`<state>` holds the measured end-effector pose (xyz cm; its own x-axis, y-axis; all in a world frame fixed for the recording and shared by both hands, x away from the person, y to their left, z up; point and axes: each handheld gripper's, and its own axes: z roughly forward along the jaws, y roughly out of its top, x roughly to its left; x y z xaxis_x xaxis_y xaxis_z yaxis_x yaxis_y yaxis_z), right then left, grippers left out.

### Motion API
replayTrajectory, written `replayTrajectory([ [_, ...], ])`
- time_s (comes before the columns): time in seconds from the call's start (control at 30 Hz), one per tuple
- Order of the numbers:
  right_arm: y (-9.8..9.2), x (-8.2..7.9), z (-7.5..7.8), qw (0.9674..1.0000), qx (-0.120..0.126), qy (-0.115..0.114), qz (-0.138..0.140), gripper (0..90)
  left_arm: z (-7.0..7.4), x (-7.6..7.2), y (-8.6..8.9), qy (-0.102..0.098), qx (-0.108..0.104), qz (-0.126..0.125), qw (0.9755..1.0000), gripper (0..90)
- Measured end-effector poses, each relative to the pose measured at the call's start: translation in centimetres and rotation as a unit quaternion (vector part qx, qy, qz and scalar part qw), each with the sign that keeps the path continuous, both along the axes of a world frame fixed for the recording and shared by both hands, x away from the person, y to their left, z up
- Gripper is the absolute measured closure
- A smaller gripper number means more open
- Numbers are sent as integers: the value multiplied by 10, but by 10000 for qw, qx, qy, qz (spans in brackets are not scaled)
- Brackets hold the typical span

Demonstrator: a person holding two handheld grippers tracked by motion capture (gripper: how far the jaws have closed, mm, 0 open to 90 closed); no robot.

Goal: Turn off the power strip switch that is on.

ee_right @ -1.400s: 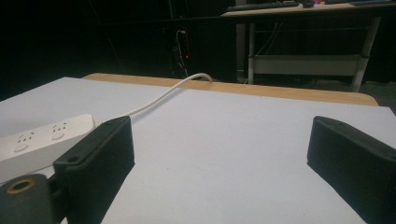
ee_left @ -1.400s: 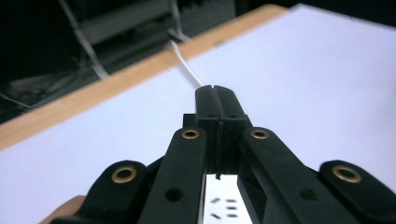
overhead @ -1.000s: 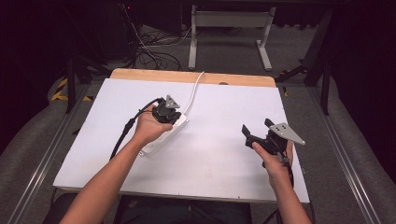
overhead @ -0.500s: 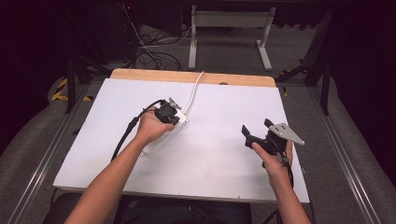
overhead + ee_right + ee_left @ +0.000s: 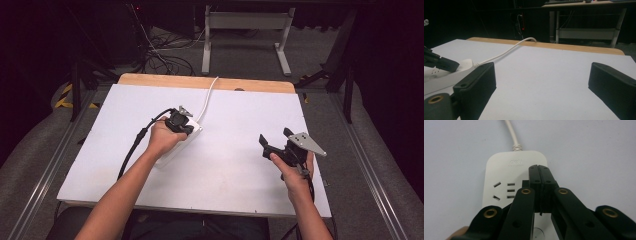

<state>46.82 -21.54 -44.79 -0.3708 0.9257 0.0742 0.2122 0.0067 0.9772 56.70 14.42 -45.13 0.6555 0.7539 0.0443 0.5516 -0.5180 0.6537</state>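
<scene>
My left gripper [image 5: 539,173], jaws pressed together, hovers directly over the power strip [image 5: 506,178], whose long axis runs away from me toward its cable [image 5: 511,132]. My right gripper [image 5: 280,142], jaws wide apart, waits far to the right.

left tongs [image 5: 539,170] lowered onto the power strip [image 5: 506,180], grey plate tipped forward

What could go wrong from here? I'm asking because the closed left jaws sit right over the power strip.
1. The left gripper, jaws shut, hangs over the power strip; pressing down off-centre could slide or tip it.
2. The white cord runs off the table's far edge; moving the strip may pull it taut.
3. The right gripper, jaws open, isn't steadying anything.
</scene>
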Motion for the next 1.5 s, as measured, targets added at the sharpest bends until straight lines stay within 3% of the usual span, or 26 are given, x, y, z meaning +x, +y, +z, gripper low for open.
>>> replayTrajectory([
  [0.13,-1,-1,0,10000,-4,21,-27,83,-1,-1,1,-4,-111,44,9999,900],
  [0.27,0,-2,0,10000,-21,-4,-19,83,-4,-1,6,45,-379,139,9992,900],
  [0.37,0,-2,0,10000,-12,23,-29,83,-4,-1,3,-7,-196,131,9997,900],
  [0.47,0,-2,0,10000,-16,8,-40,83,-3,0,4,84,-246,148,9996,900],
  [0.8,0,-3,0,10000,-26,19,-31,84,-3,1,4,95,-292,155,9994,900],
  [0.97,0,-2,-1,10000,-13,52,-46,83,-1,-1,-1,-10,-28,104,9999,900],
  [1.2,0,-2,-2,10000,-53,45,-61,90,0,3,1,28,-251,202,9995,900],
  [1.37,-1,-1,-2,9999,-49,40,-97,95,1,2,4,-11,-266,193,9995,900],
  [1.5,-1,-1,-2,9999,-53,25,-102,95,8,-2,12,-108,-503,193,9985,900],
])
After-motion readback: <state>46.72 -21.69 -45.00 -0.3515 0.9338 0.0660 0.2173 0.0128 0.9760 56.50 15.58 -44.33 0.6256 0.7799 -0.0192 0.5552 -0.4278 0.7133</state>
